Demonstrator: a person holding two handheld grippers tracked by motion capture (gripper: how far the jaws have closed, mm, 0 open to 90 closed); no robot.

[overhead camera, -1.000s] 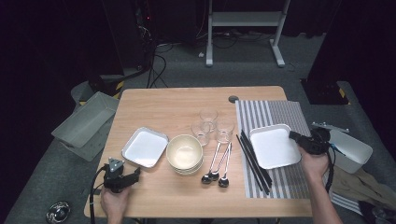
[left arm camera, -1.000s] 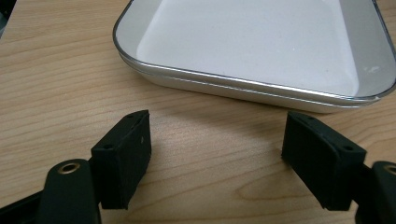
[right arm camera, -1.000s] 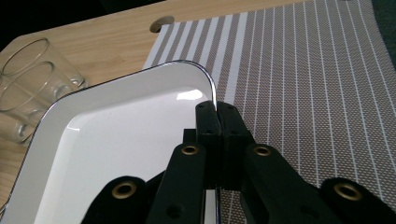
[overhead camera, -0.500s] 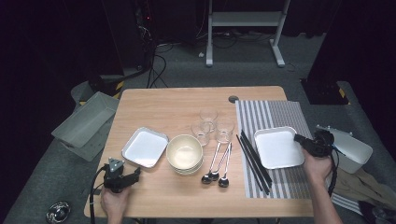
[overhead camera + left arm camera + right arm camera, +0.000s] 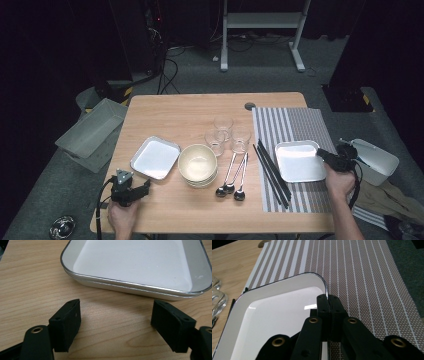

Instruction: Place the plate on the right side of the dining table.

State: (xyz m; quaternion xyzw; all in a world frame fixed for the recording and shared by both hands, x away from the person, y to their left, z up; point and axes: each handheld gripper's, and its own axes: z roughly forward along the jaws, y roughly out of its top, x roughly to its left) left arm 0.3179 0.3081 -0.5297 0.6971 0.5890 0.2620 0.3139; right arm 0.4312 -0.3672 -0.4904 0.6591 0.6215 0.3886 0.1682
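Note:
A white square tray [image 5: 299, 161] lies over the striped placemat [image 5: 300, 125] on the table's right side. My right gripper [image 5: 320, 153] is shut on this tray's right rim [image 5: 325, 291], its jaws pinching the edge. A second white tray [image 5: 155, 158] lies on the wood at the left. My left gripper [image 5: 146, 186] rests near the front left edge, just short of that tray [image 5: 140, 265]. Its jaws stand open with bare wood between them [image 5: 116, 322].
Stacked cream bowls [image 5: 198, 164], three glasses [image 5: 223, 124], several spoons [image 5: 229, 187] and black chopsticks [image 5: 272, 172] occupy the table's middle. A grey bin [image 5: 90, 132] stands off the left edge and a white container [image 5: 376, 160] off the right edge.
My right gripper has brought the white tray down and toward the near edge over the placemat. The left gripper has stayed where it was.

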